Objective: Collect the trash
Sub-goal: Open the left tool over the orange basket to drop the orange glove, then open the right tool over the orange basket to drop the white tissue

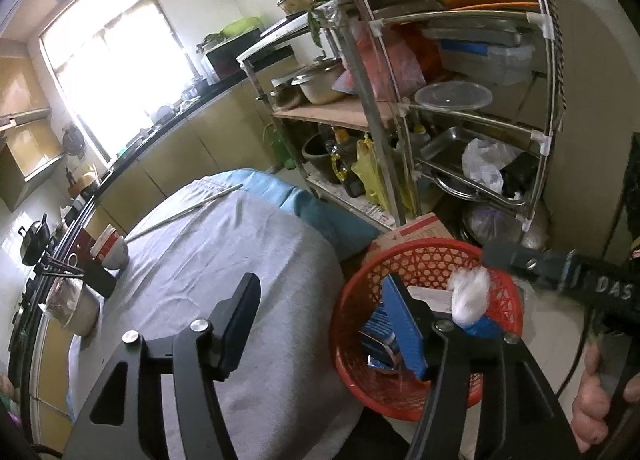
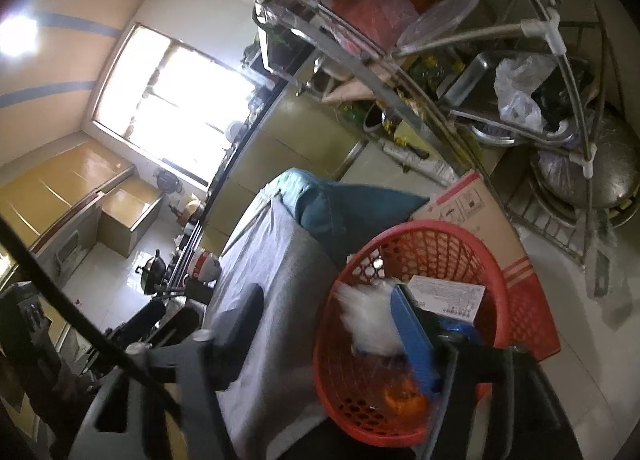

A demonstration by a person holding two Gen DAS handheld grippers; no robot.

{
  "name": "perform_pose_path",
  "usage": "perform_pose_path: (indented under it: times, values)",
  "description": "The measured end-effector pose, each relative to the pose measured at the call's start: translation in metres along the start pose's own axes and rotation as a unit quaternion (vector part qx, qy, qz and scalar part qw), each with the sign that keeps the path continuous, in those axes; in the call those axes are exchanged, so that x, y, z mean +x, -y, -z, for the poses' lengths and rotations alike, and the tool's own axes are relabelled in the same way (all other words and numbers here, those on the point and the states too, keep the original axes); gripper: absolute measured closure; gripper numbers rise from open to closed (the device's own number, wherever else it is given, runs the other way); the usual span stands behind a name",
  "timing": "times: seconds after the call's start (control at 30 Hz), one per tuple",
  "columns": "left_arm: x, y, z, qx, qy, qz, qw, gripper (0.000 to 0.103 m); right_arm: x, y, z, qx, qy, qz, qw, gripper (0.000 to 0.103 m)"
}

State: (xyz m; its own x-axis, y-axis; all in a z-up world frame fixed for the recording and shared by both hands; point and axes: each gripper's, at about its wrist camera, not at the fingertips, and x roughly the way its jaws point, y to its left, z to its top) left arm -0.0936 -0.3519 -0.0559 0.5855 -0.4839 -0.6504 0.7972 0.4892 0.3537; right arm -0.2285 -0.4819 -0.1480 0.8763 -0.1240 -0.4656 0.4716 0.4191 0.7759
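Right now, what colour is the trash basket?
The basket is red, clearest in the left wrist view.

Daylight floods in from the window (image 1: 104,56), at ten o'clock in the left view, blown out to white glare. In the right view it glares at ten o'clock too, with a ceiling lamp (image 2: 18,36) flaring at the far left. Both fisheye pictures bend straight lines and darken at the corners. The right view is smeared; its white wad (image 2: 370,322) is blurred.
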Motion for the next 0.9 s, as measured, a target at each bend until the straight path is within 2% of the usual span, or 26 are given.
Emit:
perform_pose_path:
  times: [0.23,0.4,0.5,0.53,0.57,0.9]
  values:
    - [0.006,-0.023,0.015,-0.023,-0.026,-0.008,0.9994,0.038,-0.021,-0.004,-0.007,-0.011,0.037,0.001,0.999,0.033]
    - [0.001,-0.04,0.025,-0.047,-0.04,-0.008,0.9981,0.038,-0.03,-0.014,-0.008,-0.025,0.047,0.007,0.999,0.033]
    - [-0.005,-0.049,0.028,-0.06,-0.039,-0.007,0.9974,0.035,-0.031,-0.022,-0.007,-0.039,0.05,0.014,0.998,0.033]
    - [-0.007,-0.052,0.029,-0.066,-0.038,-0.007,0.997,0.029,-0.032,-0.027,-0.006,-0.045,0.05,0.017,0.998,0.033]
    - [-0.011,-0.056,0.03,-0.073,-0.034,-0.007,0.9967,0.027,-0.032,-0.029,-0.006,-0.05,0.051,0.02,0.997,0.033]
    - [-0.039,-0.082,0.042,-0.094,-0.012,-0.017,0.9954,0.027,-0.042,-0.05,-0.004,-0.094,0.06,0.063,0.992,0.033]
